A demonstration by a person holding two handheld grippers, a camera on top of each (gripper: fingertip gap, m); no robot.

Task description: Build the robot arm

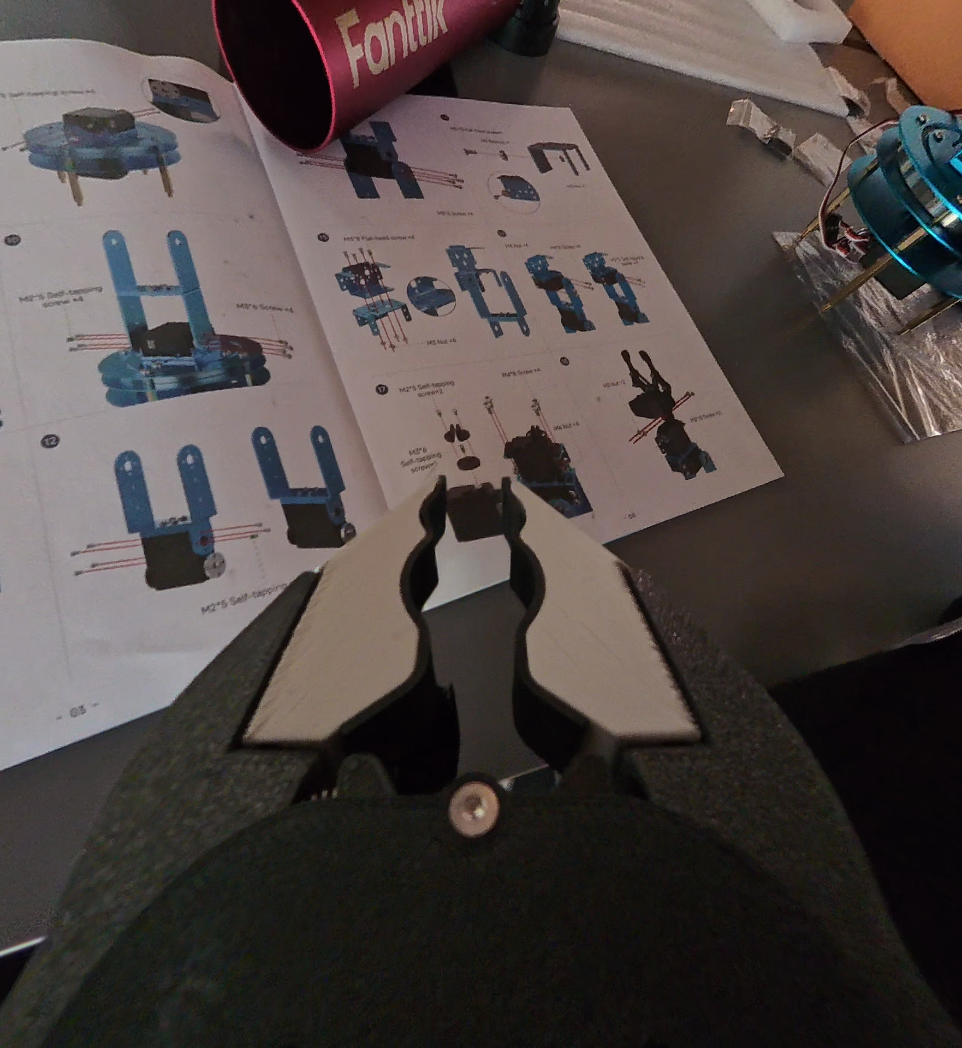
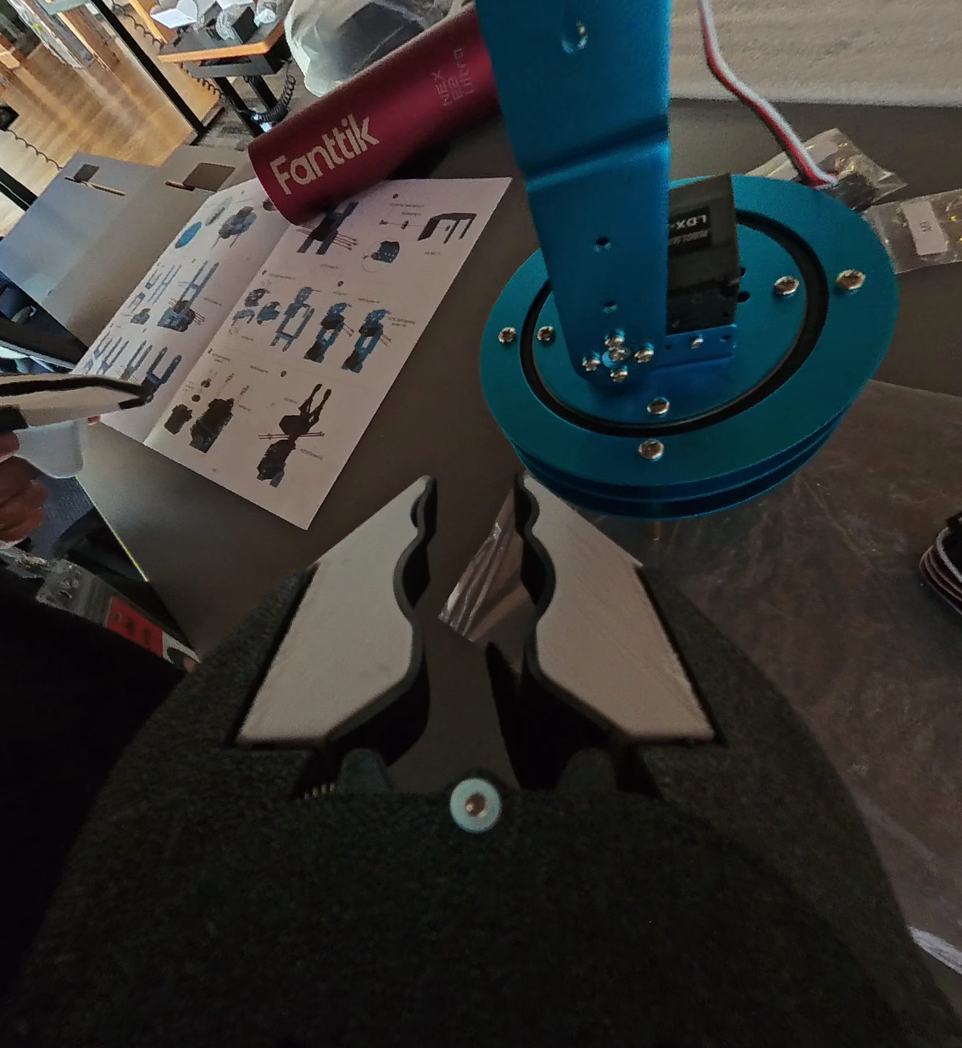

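Blue turntable base point(image 2: 688, 363) — just beyond right gripper point(image 2: 474, 493)

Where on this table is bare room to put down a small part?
The best free patch is the dark table strip between the open booklet and the clear plastic sheet. A second lies just in front of the booklet's near right corner. It is crowded farther back: the maroon tube, small bags and white foam.
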